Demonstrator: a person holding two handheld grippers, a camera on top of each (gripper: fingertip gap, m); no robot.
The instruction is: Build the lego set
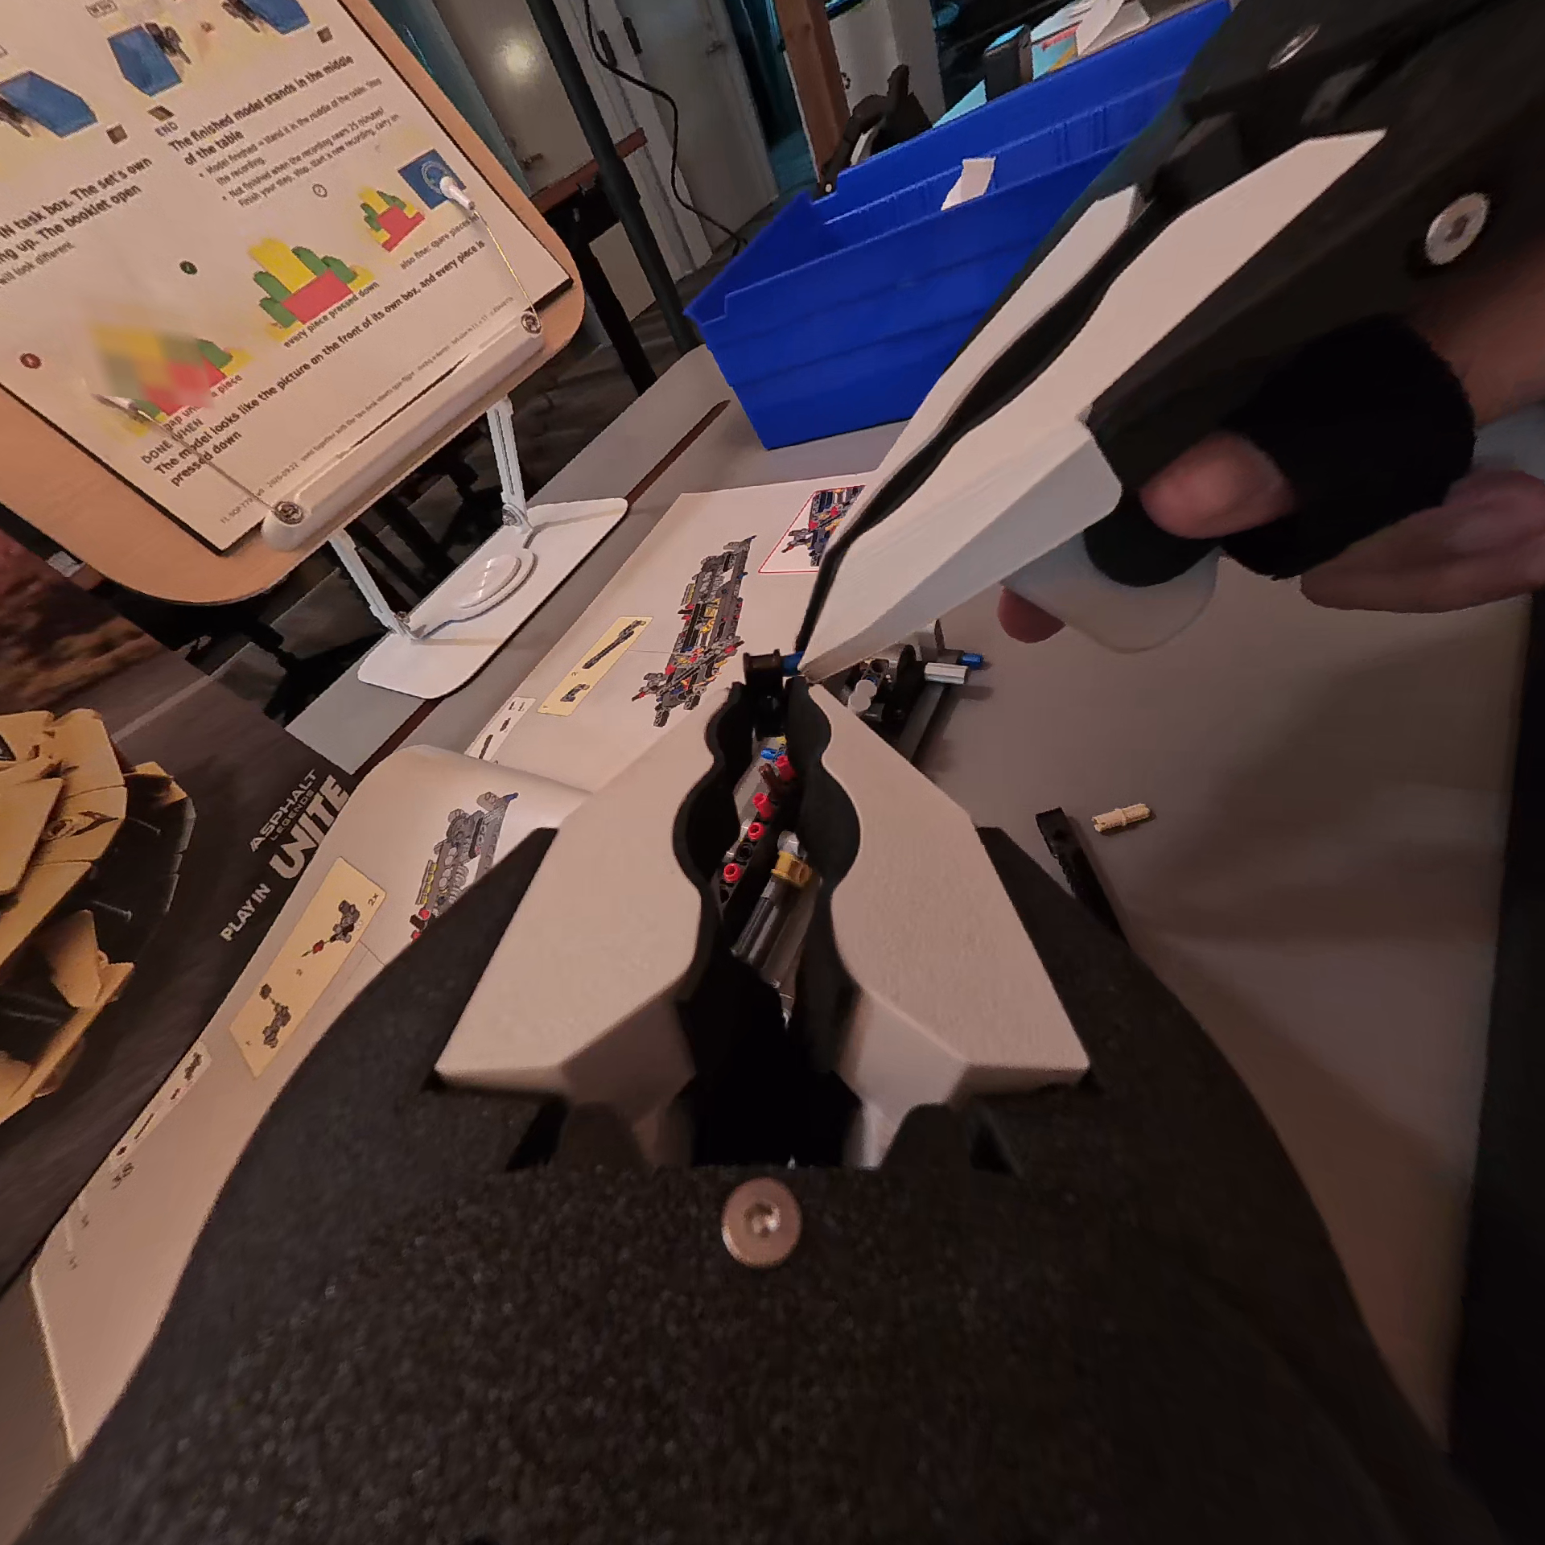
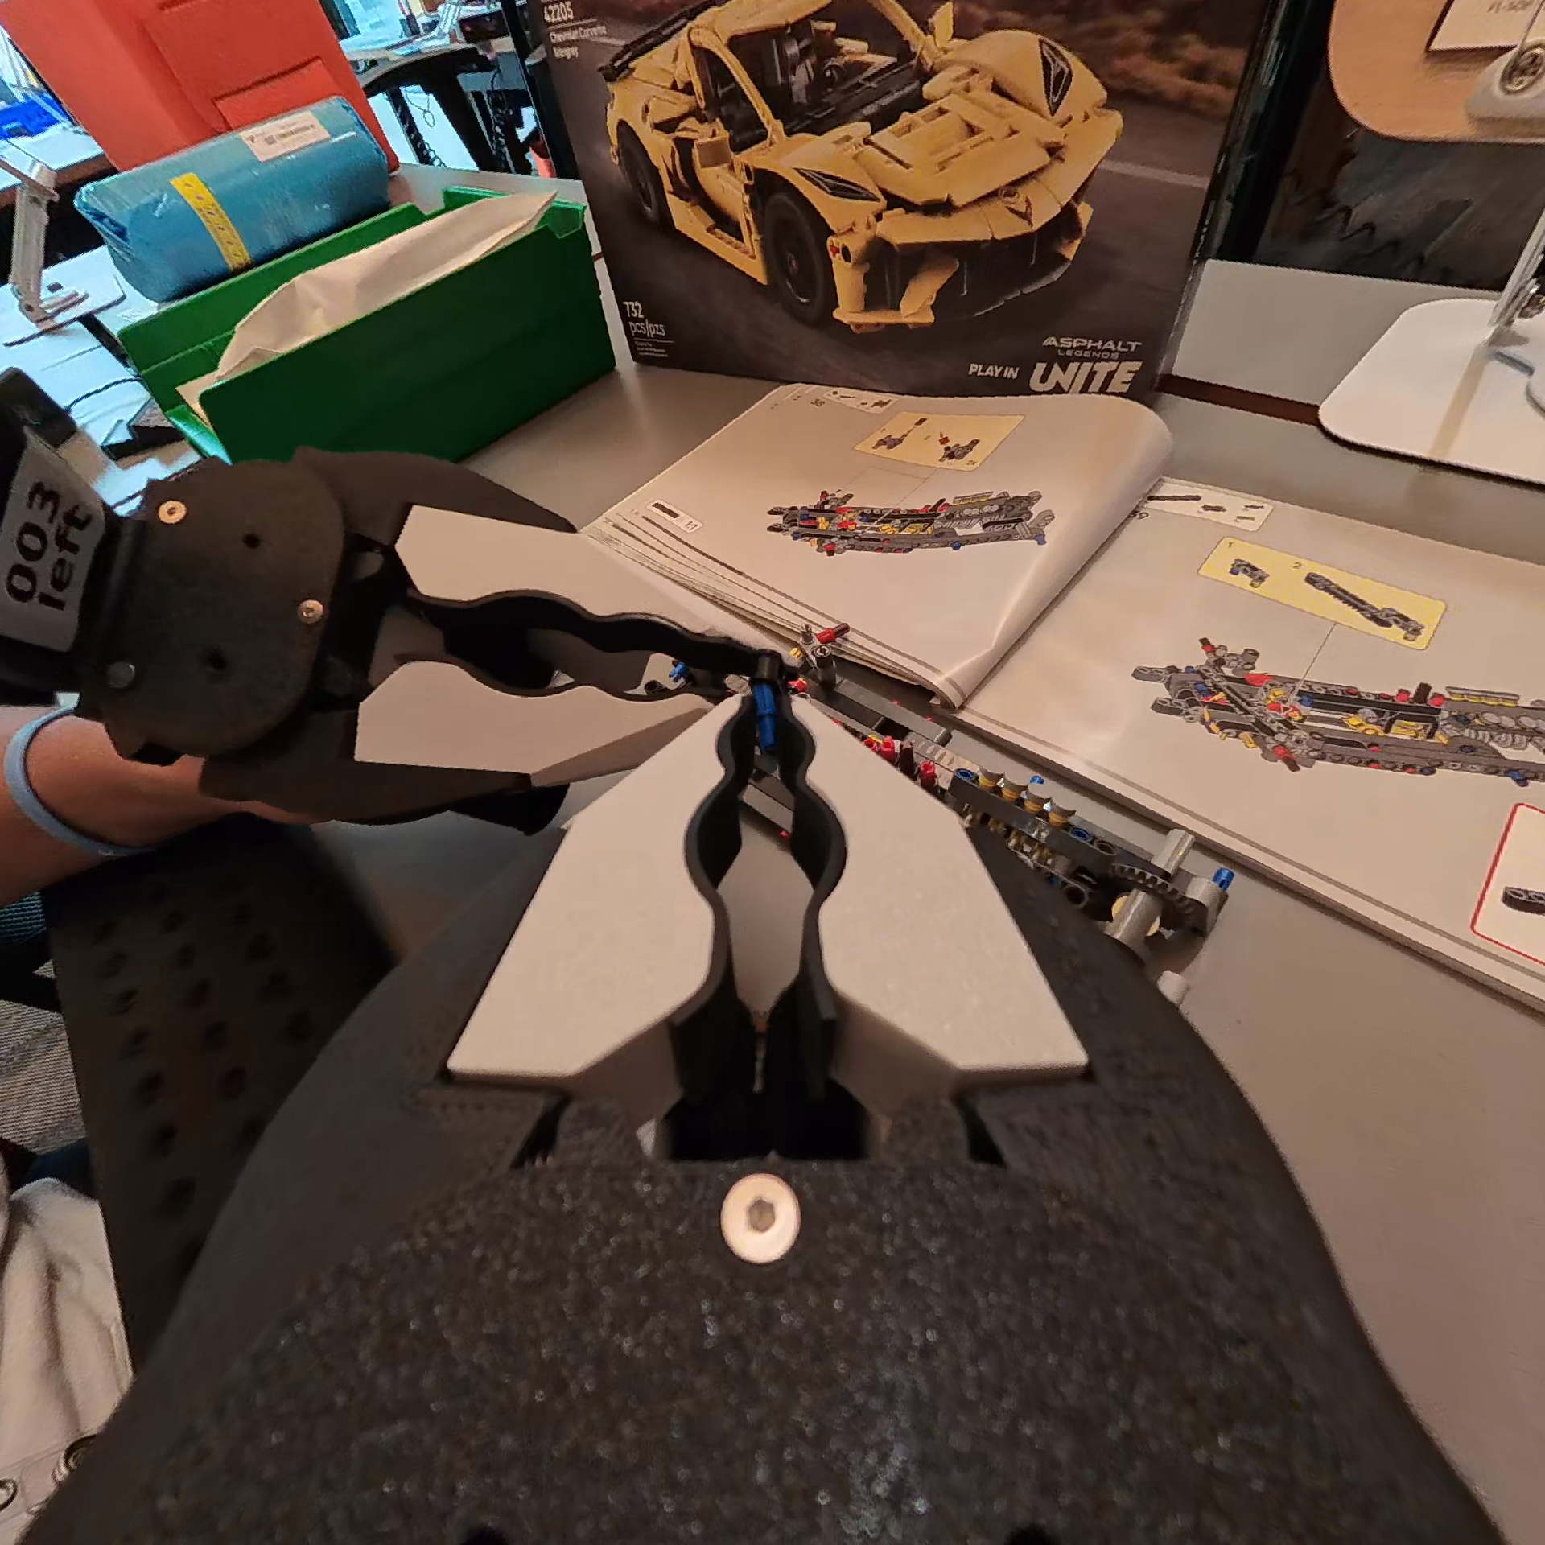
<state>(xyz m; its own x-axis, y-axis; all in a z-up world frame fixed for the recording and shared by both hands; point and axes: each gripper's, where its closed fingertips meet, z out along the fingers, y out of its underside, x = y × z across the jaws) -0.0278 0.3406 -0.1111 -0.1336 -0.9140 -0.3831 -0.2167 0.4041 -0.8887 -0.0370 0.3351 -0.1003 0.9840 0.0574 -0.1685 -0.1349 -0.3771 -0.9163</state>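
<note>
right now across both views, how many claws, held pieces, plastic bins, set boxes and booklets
claws: 2 (left claw, right claw)
held pieces: 2 (black piece, blue pin)
plastic bins: 2 (blue bin, green bin)
set boxes: 1 (set box)
booklets: 1 (booklet)
total: 8

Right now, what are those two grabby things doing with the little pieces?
A person is building a lego car frame on the table with two hand-held tools. The right tool pinches a small blue pin. The left tool holds a small black piece right against it, above the open instruction booklet. They seem to be joining them.
</note>
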